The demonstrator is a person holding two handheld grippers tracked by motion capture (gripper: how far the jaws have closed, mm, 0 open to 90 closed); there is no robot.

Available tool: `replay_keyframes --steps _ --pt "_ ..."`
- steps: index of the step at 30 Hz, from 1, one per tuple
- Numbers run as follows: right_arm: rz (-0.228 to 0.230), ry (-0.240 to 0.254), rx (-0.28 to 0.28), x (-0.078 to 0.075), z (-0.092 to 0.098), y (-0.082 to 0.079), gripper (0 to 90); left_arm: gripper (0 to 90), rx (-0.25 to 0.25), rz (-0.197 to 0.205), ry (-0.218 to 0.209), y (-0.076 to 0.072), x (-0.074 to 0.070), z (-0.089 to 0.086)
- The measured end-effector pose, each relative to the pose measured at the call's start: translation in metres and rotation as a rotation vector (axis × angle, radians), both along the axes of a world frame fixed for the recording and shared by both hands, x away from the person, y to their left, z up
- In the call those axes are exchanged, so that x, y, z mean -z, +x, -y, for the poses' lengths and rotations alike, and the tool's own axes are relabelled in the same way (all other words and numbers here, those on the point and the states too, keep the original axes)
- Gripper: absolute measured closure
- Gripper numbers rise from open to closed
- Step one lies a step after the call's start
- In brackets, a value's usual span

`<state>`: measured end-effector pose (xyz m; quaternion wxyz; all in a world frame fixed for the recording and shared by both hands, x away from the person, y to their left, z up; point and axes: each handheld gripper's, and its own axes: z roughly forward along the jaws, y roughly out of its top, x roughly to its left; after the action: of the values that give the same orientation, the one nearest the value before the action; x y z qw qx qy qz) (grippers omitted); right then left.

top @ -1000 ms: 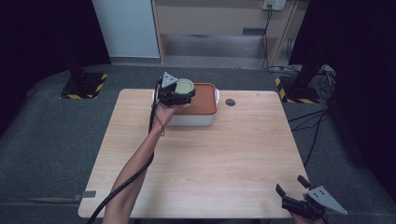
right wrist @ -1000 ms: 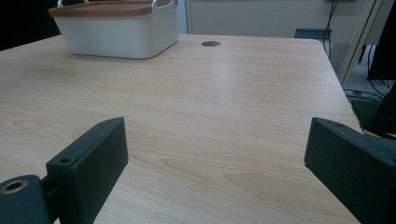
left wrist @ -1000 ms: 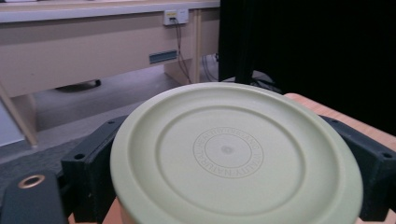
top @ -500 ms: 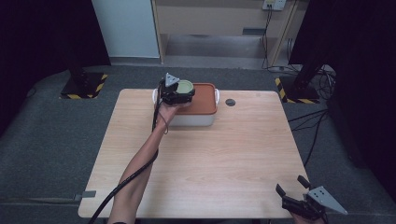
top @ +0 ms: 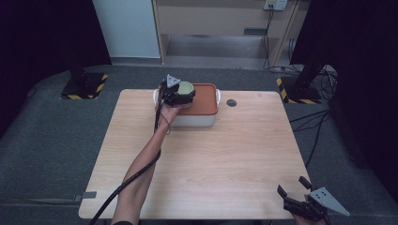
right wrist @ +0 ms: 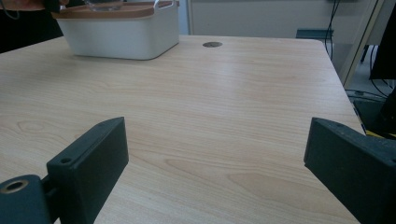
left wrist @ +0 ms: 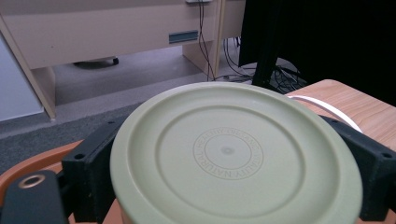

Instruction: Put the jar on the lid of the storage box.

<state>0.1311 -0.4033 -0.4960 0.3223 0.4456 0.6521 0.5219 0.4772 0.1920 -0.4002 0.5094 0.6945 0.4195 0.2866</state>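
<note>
Light wood-grain rectangular table point(top: 220, 154) takes up most of the high view, w/ grey carpet around it. At its far edge sits a white rectangular plastic bin w/ a terracotta-orange lid point(top: 202, 108), white handles at both ends. Just right of the bin is a small dark round grommet point(top: 231, 102) set in the tabletop.

Person's left forearm reaches diagonally up the table to the bin's left end. Left gripper point(top: 179, 94) is over that end, jaws clamped on a pale-green round lidded plastic container point(top: 185, 87). In the left gripper view the container point(left wrist: 233, 158) sits squarely between the two black jaws, one pressing each side, its lid facing up toward the camera w/ embossed ring lettering at centre. Orange lid edge shows at lower left beneath it, so the container is over, or resting on, the bin top; can't tell which.

Key relation: container is already inside the left jaws, dead centre, upright, round, so no long axis to line up. Left hand has it; right is nowhere near.

Right gripper point(top: 294, 197) hangs at the near right corner of the table, well apart from the bin. Its own view shows jaws point(right wrist: 215, 163) spread wide w/ nothing between, bare wood ahead, bin far off at upper left.
</note>
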Motion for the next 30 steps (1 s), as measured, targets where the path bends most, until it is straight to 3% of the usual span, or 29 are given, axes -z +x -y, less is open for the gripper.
replay_keyframes --steps 7,10,15,27,30 --pt "-0.001 0.0 0.0 0.0 0.0 0.0 6.3 8.4 0.006 -0.003 -0.008 0.0 0.001 -0.003" --pt "-0.001 0.0 -0.001 0.0 0.0 0.0 6.3 3.9 0.001 0.0 -0.055 -0.002 0.001 -0.006" --pt "0.0 0.001 -0.003 0.0 0.0 0.0 6.3 2.1 0.004 0.011 -0.069 -0.006 -0.003 -0.014" --pt "-0.001 0.003 -0.002 0.0 0.0 -0.001 6.3 1.2 0.041 0.04 -0.078 -0.027 -0.014 -0.027" --pt "0.0 -0.002 -0.006 -0.001 0.0 0.0 6.3 1.2 0.069 0.035 -0.056 -0.036 -0.018 -0.031"
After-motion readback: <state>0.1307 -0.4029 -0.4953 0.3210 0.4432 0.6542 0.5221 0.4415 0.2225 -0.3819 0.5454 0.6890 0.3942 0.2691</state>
